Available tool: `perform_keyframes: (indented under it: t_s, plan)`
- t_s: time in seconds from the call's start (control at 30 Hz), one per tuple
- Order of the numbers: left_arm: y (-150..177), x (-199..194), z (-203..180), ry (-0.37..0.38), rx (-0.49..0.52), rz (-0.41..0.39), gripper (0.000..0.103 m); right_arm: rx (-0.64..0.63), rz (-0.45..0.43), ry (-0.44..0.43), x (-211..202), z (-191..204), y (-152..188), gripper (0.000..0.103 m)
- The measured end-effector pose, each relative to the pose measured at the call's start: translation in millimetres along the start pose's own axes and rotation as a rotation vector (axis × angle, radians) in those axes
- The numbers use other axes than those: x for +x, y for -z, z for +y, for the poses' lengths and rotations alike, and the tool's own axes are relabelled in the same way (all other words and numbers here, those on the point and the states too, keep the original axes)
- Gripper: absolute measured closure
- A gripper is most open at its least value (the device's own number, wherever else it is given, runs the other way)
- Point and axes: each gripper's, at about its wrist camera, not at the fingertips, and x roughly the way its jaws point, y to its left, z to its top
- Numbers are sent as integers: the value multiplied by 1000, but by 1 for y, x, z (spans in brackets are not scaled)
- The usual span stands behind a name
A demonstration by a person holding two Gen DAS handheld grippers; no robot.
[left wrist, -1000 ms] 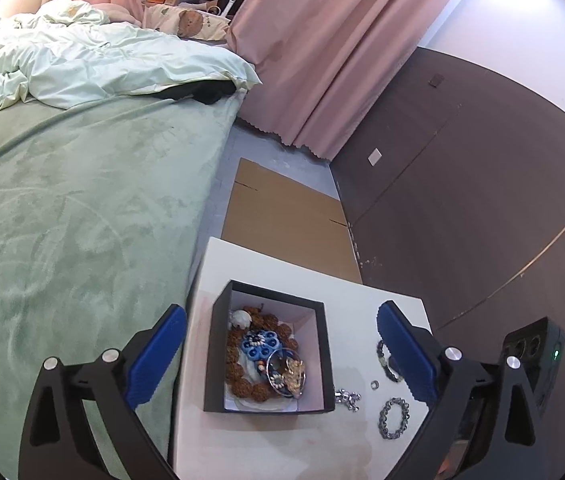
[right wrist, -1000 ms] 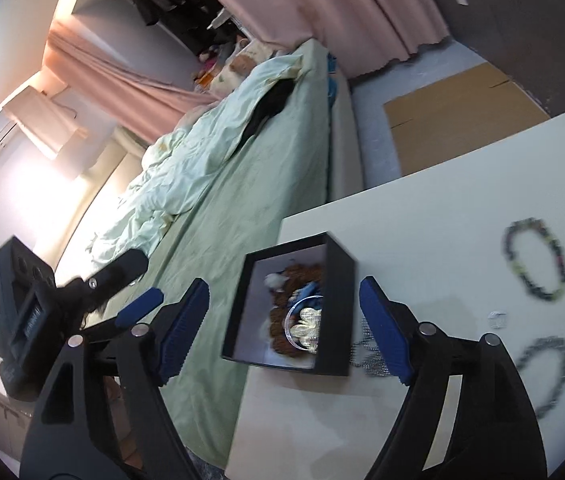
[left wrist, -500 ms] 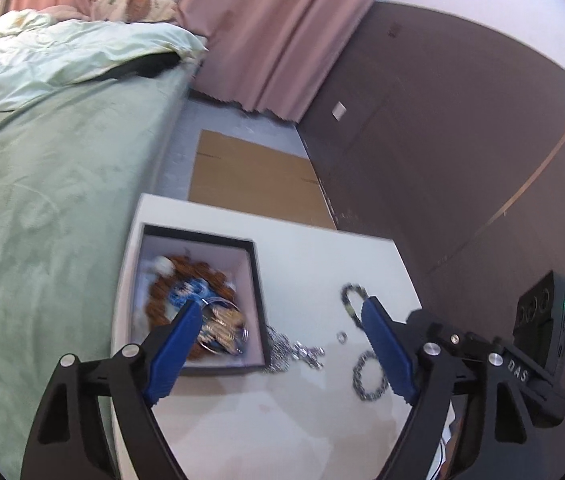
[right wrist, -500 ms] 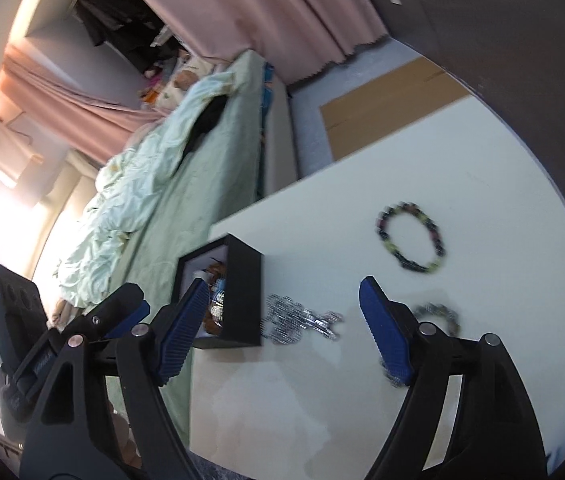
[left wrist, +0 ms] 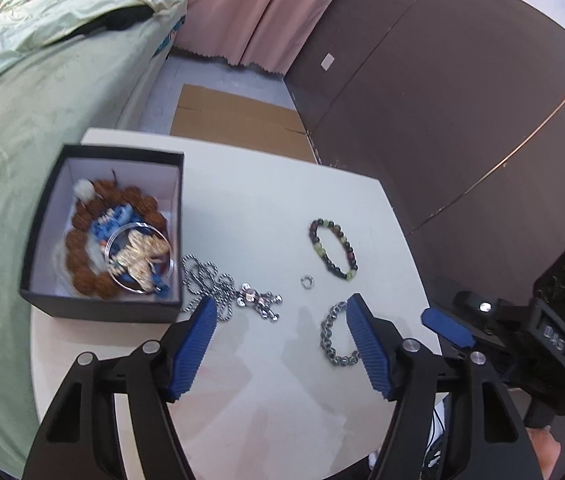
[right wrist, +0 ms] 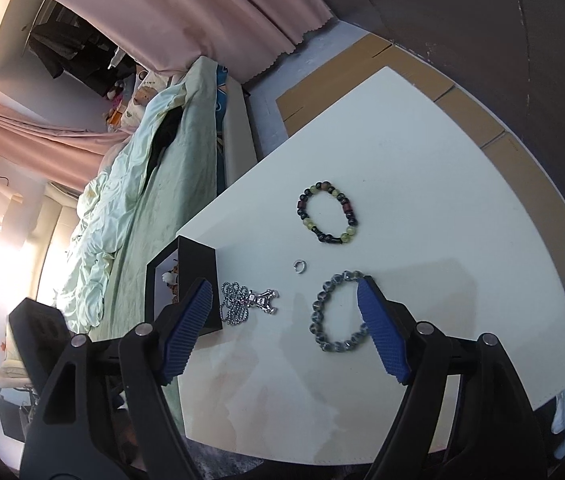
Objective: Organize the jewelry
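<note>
Now, both claws swing off the box toward the jewelry lying loose on the desk.

From left: the black box (left wrist: 102,232), already holding beads and a bangle, sits at the desk's (left wrist: 242,400) bed-side edge; the silver chain (left wrist: 226,288) lies just beside it. The left claw (left wrist: 278,344), its jaws having just narrowed with nothing between them, hangs near the chain. A small ring (right wrist: 299,266), a dark beaded bracelet (right wrist: 328,212) and a grey bracelet (right wrist: 332,312) lie further right, the wide, empty right claw (right wrist: 286,328) over them. Pickup looks next.
</note>
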Motion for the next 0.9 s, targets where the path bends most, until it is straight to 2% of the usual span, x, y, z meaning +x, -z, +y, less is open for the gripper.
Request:
perform_keyframes:
  t_s: [0.03, 0.13, 0.23, 0.33, 0.4, 0.77, 0.9]
  plan:
    - [1, 6, 0, 0, -12, 10, 45, -1, 2, 5, -2, -2, 0, 31]
    - [3, 23, -2, -7, -33, 40, 53, 3, 18, 37, -4, -8, 0, 44]
    - [5, 36, -8, -45, -28, 45, 53, 14, 43, 69, -1, -15, 1, 54]
    - [6, 48, -15, -84, -7, 47, 53, -6, 48, 115, 1, -17, 2, 61]
    - [8, 56, -16, -112, -5, 54, 57, -29, 57, 151, 7, -17, 4, 64]
    - [4, 81, -13, -227, -13, 12, 57, -94, 140, 303, 55, -26, 6, 66]
    - [3, 84, -17, -263, 13, 5, 57, -173, 140, 357, 64, -16, 8, 66]
